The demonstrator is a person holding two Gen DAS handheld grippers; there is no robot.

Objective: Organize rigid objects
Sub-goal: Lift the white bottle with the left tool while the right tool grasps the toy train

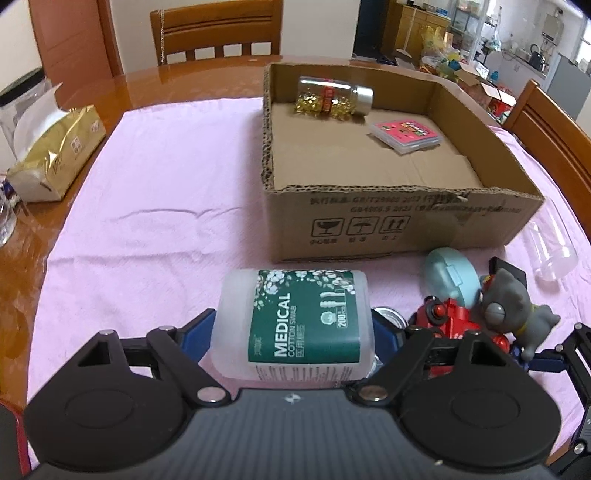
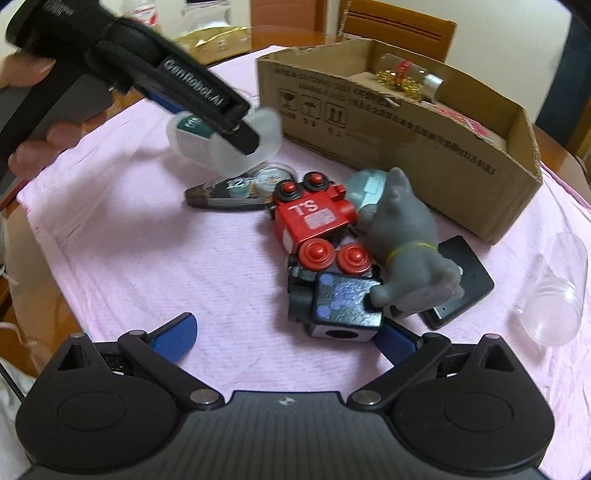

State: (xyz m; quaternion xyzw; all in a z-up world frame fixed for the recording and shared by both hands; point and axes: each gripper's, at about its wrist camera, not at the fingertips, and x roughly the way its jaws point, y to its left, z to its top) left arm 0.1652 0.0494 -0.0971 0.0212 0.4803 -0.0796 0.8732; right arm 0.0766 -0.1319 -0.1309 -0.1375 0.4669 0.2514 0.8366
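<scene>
My left gripper [image 1: 295,326] is shut on a translucent cotton swab box [image 1: 295,317] with a green "MEDICAL" label, its blue pads pressing both sides. The right wrist view shows that box [image 2: 225,147] held above the pink cloth by the left gripper [image 2: 236,142]. My right gripper [image 2: 288,338] stands open low over the cloth. The black front end of a red toy train [image 2: 314,221] lies just ahead of it, close to its right finger. A grey cat figure [image 2: 406,240] leans on the train. The cardboard box [image 1: 369,221] holds a jar of gold pieces [image 1: 332,98] and a pink card case [image 1: 406,134].
A light blue round case [image 2: 365,188], a black flat device [image 2: 465,280] and a tape dispenser [image 2: 236,190] lie around the train. A clear plastic bottle [image 2: 554,295] lies to the right. A gold tissue pack [image 1: 55,155] sits at the left; wooden chairs [image 1: 218,33] stand behind.
</scene>
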